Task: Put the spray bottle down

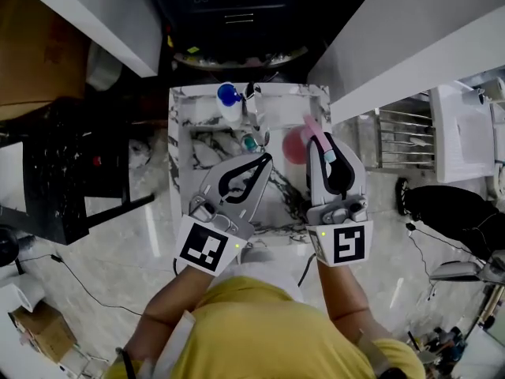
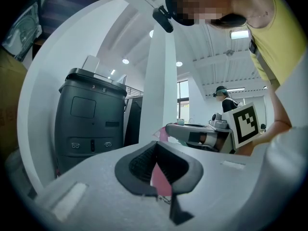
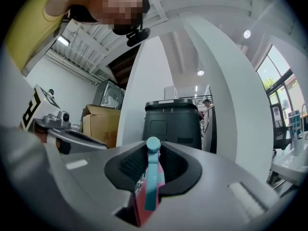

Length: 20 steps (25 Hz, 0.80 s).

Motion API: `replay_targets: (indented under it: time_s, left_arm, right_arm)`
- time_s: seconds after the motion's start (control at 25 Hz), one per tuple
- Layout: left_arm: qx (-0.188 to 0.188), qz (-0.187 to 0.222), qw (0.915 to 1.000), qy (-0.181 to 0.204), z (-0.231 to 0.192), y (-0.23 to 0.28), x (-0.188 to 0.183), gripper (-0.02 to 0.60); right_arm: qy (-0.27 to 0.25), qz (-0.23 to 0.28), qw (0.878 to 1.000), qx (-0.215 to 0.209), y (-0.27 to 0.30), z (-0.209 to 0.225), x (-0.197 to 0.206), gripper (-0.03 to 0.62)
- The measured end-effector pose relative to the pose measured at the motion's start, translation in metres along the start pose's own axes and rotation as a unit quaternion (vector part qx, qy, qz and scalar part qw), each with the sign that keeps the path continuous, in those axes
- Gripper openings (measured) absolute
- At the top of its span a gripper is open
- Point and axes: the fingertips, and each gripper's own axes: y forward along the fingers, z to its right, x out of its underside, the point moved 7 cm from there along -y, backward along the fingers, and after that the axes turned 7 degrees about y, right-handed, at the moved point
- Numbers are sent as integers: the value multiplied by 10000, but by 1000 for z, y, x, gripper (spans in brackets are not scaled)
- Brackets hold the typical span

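1 pink spray bottle point(image 1: 294, 145), clamped in R gripper point(image 1: 324, 151), jaws slightly apart; 1 blue-cap bottle point(image 1: 229, 98); L gripper point(image 1: 267, 159) near shut, pink sliver point(image 2: 159, 178) btwn.

You're gripping a smooth pink plastic bottle point(image 1: 296, 144) between the ribbed black pads point(image 3: 130, 165) of your matt grey plastic right gripper point(image 1: 323, 144); the veined marble sink point(image 1: 175, 180) and polished floor point(image 1: 118, 243) are gleaming.

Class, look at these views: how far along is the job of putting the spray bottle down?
Done: nothing yet. In hand: the right gripper is shut on the pink spray bottle, held over the marble sink; contact with it cannot be told. The left gripper pinches a pink thing I cannot identify. Left: rest the bottle there and open the jaws.
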Motion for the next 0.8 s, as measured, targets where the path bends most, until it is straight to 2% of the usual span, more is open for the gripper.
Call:
replay_targets:
  time_s: [0.8]
  left_arm:
    - [188,-345,9992,-86,-14,46,53,0]
  right_arm:
    - [141,68,9997,-169,53,30,65,64]
